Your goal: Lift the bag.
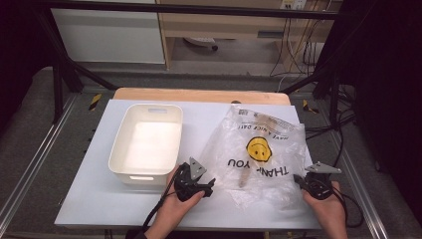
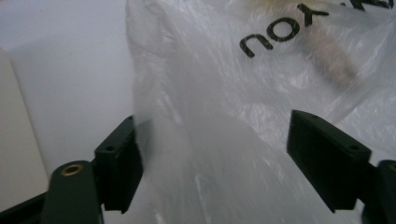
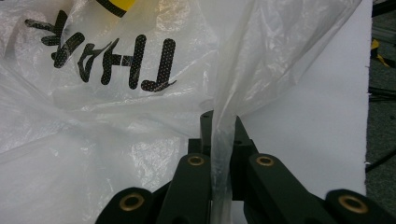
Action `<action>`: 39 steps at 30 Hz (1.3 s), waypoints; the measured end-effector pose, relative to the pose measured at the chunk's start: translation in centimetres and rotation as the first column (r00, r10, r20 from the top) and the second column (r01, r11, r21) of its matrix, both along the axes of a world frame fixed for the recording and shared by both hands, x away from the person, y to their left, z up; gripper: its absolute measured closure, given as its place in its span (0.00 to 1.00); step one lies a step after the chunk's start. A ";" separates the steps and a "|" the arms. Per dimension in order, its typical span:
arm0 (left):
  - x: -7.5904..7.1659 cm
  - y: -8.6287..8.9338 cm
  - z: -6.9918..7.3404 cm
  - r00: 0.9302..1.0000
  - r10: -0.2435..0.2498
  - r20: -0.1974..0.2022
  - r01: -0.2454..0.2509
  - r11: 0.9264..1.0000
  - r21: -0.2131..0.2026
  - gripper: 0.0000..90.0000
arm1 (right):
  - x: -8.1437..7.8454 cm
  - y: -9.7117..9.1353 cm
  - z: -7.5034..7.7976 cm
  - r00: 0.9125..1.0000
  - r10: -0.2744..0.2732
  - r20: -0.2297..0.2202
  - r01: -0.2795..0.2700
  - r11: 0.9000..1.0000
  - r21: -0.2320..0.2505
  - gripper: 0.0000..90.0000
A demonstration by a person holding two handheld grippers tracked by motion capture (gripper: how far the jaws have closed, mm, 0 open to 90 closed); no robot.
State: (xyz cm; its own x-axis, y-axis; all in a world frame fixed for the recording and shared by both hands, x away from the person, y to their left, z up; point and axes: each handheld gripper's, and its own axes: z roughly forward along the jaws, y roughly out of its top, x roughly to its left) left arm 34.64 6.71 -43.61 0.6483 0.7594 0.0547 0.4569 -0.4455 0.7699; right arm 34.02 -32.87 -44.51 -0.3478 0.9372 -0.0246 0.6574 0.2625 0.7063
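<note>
While the white table [image 1: 89,189] carries everything, the largest thing on it is the clear plastic bag [image 1: 259,154], printed with a smiley and "THANK YOU", which lies crumpled on the table's right half. A white bin [image 1: 130,164] stands well apart to its left, empty as far as the high view shows. The bag's mouth edge faces the person, running across between the two hands. The right hand-held gripper [image 1: 300,180] sits at the bag's near right corner with its jaws fully closed, pinching a twisted strip of film, plain in the right gripper view [image 3: 220,140]. The left hand-held gripper [image 1: 209,185] is at the bag's near left edge, the bag lying just to its right; its jaws stand wide, with a fold of film [image 2: 205,154] between them but not pressed. The coming move likely turns on closing on that fold. A pale, stick-like thing [image 1: 245,175] inside the bag is blurred through the film, and what it is cannot be told.
</note>
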 end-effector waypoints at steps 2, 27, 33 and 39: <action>-0.1 0.2 -0.2 1.000 -0.005 -0.006 0.005 1.000 -0.007 0.39 | -0.2 0.1 0.0 1.000 0.010 -0.008 -0.010 1.000 0.013 0.98; 0.0 0.9 -2.3 0.996 -0.077 -0.033 0.077 0.997 -0.015 0.88 | -4.0 1.0 -0.7 0.996 0.055 -0.067 -0.054 0.998 0.010 0.12; 0.0 0.9 -2.3 0.996 -0.085 -0.033 0.084 0.996 -0.017 0.93 | -4.5 1.5 -0.8 0.995 0.082 -0.052 -0.082 0.997 0.000 0.25; -0.1 0.8 -2.3 0.995 -0.090 -0.030 0.090 0.996 -0.014 0.97 | -4.5 2.0 -0.6 0.991 0.133 -0.027 -0.133 0.991 0.009 0.60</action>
State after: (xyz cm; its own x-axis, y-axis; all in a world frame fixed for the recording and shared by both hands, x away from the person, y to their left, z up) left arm 34.57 7.56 -45.94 0.7154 0.6983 0.0247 0.4384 -0.4761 0.7623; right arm 29.55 -30.85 -45.12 -0.4701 0.8826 -0.0063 0.6362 0.3438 0.6907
